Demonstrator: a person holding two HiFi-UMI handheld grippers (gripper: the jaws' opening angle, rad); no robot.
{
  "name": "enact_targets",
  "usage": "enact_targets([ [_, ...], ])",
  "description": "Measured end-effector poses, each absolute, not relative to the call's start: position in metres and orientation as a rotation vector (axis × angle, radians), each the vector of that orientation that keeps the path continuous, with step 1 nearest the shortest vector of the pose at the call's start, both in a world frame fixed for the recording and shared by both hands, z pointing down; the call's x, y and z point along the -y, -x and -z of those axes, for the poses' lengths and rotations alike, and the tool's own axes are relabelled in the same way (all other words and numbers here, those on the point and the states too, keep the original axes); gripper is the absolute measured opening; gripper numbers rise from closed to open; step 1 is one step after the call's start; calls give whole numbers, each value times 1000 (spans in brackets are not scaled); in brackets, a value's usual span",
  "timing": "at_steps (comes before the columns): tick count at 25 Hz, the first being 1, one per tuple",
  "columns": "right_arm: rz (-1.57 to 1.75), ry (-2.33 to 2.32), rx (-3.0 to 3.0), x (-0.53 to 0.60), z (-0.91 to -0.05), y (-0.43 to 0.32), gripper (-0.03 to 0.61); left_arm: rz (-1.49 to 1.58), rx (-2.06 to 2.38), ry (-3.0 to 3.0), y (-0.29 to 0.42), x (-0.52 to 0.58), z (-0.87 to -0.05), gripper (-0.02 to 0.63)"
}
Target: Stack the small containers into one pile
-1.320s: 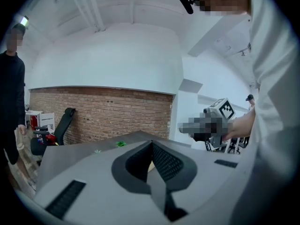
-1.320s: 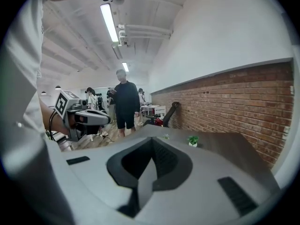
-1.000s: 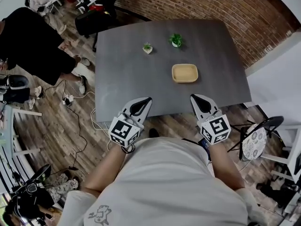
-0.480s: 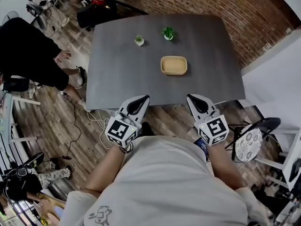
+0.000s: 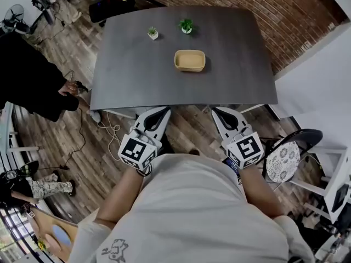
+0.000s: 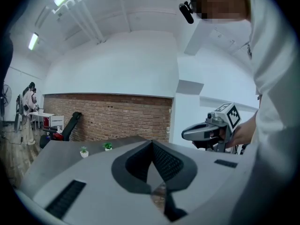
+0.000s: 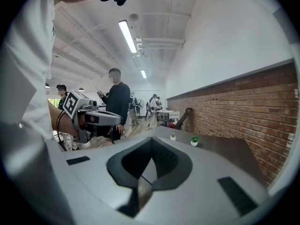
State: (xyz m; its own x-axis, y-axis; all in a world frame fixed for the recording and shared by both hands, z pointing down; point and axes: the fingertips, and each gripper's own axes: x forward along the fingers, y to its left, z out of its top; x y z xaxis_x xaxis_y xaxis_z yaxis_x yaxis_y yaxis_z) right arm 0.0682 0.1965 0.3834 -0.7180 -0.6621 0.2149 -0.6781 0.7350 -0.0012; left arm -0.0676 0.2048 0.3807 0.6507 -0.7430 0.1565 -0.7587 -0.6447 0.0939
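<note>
A shallow tan container [image 5: 190, 60] sits alone near the middle of the dark grey table [image 5: 131, 86]; whether it is one piece or several nested I cannot tell. My left gripper [image 5: 159, 114] and right gripper [image 5: 219, 114] hang side by side close to my body, over the wooden floor just short of the table's near edge. Both are shut and hold nothing. The left gripper view shows its own jaws [image 6: 151, 144] pressed together and the right gripper [image 6: 206, 131] beside it. In the right gripper view its jaws [image 7: 151, 142] are likewise closed, with the left gripper [image 7: 93, 118] alongside.
Two small potted plants [image 5: 152, 33] [image 5: 186, 25] stand at the table's far side. A brick wall [image 5: 263, 15] runs behind. A patterned chair [image 5: 285, 160] stands at my right, a person in black [image 5: 27, 86] and floor cables [image 5: 104, 130] at my left.
The table and its container have slid away toward the top of the head view; both grippers, earlier over its near edge, are now over the floor, still shut.
</note>
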Motion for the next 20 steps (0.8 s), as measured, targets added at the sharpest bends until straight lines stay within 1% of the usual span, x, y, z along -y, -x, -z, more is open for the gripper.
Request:
enact_targets([
  [7,-146,-1038,2743,-231,-390,-91,5,-144,1270,-2700,46,-241,-384,11],
  [20,-115,-994,2766,-264,-381,-92,5,-120,1287,-2693,38,-274,-379,11],
])
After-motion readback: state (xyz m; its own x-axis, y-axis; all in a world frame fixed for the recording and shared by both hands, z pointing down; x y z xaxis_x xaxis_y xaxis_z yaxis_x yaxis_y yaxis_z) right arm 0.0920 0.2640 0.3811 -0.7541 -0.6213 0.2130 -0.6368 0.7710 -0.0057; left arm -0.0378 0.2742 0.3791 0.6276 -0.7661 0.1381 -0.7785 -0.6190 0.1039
